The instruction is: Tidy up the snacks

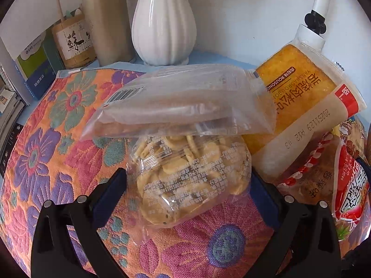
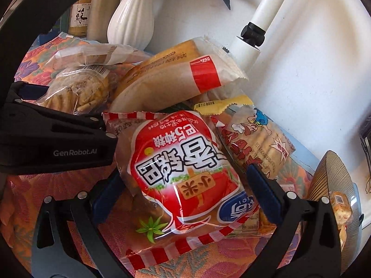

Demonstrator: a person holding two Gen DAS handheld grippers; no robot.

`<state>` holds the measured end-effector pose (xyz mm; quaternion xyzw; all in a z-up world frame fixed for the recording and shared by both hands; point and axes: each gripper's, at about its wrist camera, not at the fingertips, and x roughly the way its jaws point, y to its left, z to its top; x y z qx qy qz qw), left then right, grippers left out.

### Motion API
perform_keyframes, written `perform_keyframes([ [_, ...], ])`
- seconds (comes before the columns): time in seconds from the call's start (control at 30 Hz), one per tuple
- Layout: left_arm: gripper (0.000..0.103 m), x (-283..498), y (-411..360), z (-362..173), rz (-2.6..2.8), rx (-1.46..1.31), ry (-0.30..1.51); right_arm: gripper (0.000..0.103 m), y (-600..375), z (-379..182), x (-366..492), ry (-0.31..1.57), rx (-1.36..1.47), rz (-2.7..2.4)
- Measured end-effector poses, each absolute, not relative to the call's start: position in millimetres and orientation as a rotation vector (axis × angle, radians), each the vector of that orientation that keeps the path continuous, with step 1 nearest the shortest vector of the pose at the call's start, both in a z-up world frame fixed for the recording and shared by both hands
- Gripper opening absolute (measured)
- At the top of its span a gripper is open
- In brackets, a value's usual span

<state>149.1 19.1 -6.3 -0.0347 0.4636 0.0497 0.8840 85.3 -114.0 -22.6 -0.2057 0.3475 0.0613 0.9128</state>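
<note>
Both tools gape wide. Left tool [image 1: 185,185] straddles the clear cracker bag [image 1: 190,173], right tool [image 2: 185,185] the red snack pack [image 2: 183,173], dead centre on the floral desk [image 1: 46,150]. I'd pinch mid-bag gently; crackers crush easily.

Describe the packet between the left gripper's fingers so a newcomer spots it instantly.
Start at the white ribbed vase at the back of the floral cloth. In front lies a clear cracker bag, between the left gripper. Unlike its printed neighbours, it shows pale round crackers.

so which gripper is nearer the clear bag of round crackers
Left. The left gripper has its fingers on either side of the clear cracker bag. The right gripper straddles the red snack bag, to the right of it.
</note>
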Motion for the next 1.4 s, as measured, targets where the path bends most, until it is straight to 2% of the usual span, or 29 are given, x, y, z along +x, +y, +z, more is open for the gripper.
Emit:
perform_keyframes([
  [1.4, 0.098, 148.7, 19.2, -6.8, 0.104, -0.071, 0.965, 0.1, -115.6, -23.5, 85.8, 0.723, -0.414, 0.129],
])
